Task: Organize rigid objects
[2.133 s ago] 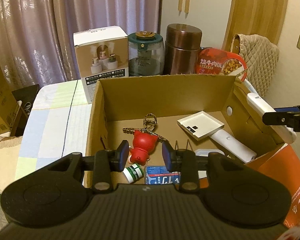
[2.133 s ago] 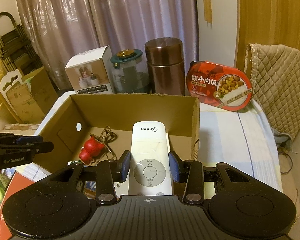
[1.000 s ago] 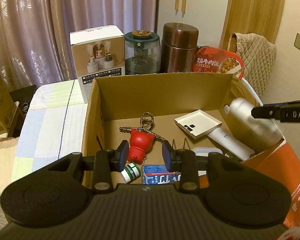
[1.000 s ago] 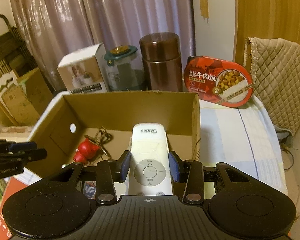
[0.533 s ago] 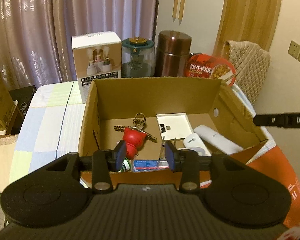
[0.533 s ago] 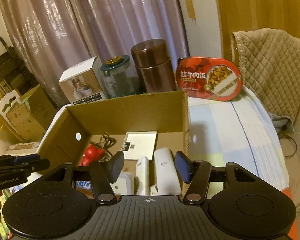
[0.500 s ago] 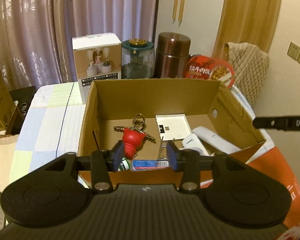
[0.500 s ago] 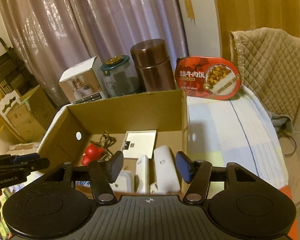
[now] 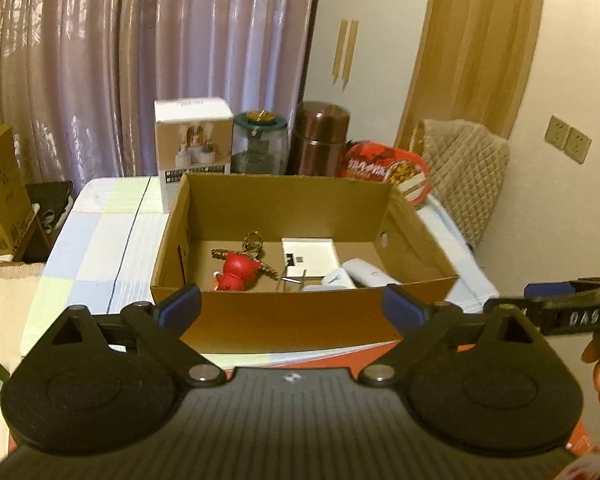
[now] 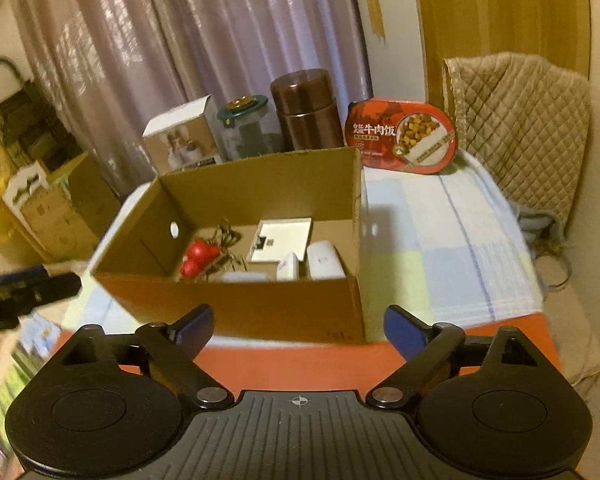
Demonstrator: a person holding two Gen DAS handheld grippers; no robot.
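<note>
With jaws just spread wide and empty, the left gripper (image 9: 292, 307) and right gripper (image 10: 298, 326) hover before a cardboard box (image 9: 292, 320) on a pastel checked tablecloth (image 10: 440, 264). Inside lie white remotes (image 10: 324, 266) (two, side by side) and a red toy (image 9: 238, 270). Lilac curtains (image 9: 140, 60) hang behind.

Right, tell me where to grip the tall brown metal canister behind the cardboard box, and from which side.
Take the tall brown metal canister across its round body just below the lid seam, coming in level over the cardboard box from the front. It stands upright, and the green-lidded glass jar crowds its left, so a front approach likely suits the open right gripper.
</note>
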